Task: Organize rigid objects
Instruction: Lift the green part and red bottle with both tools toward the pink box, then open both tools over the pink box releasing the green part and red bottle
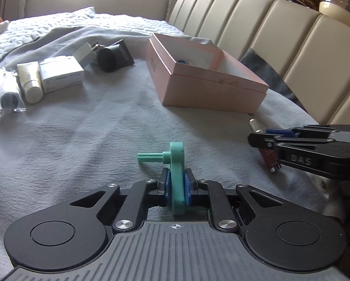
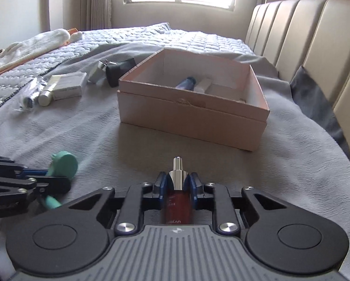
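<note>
Two pieces clamped: left gripper (image 1: 176,187) on mint-green crank (image 1: 177,175), right gripper (image 2: 176,187) on red bottle (image 2: 176,207); pink box (image 2: 193,114) ahead partly filled, five items still out beyond-left.

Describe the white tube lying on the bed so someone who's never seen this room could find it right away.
Start at the open pink box on the grey blanket, then look left to the row of small items. The white tube lies there between a clear plastic bag and a white carton. It is the only round, cream-coloured one, cap end toward the camera.

pink box (image 1: 212,93) wall hides most contents; red bottle (image 2: 176,207) base behind claw body.
</note>
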